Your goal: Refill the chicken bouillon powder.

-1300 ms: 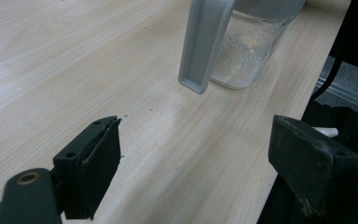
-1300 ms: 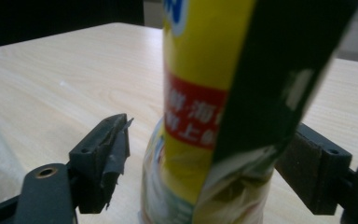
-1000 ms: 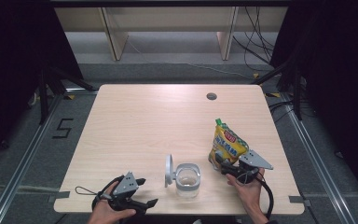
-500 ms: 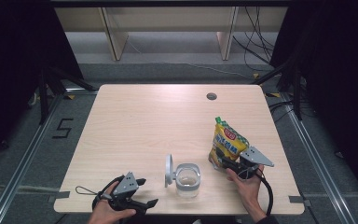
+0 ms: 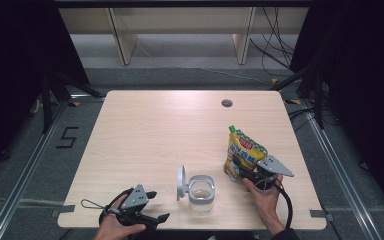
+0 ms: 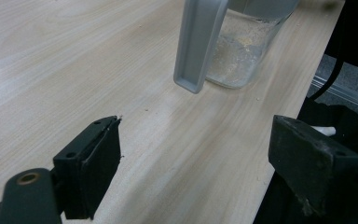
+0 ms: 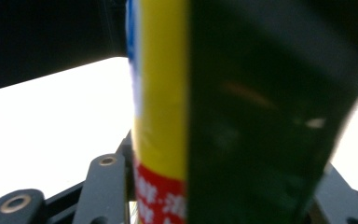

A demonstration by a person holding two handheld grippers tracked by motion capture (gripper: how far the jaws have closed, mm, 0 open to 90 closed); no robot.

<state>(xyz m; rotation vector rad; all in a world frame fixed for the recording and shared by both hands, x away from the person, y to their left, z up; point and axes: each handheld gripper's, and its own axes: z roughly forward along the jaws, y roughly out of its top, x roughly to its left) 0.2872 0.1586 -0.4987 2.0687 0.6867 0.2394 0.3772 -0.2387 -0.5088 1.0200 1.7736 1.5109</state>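
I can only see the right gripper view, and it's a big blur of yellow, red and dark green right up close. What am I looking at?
Observer: That is a yellow pouch with a green top, standing on the right side of the table.
Visitor: Is it being grabbed?
Observer: It sits between the fingers of the right gripper, which have just been closing. I cannot tell whether they press on it yet.
Visitor: Is anything else on the table?
Observer: Yes, a clear container stands near the front edge, with its lid flipped open.
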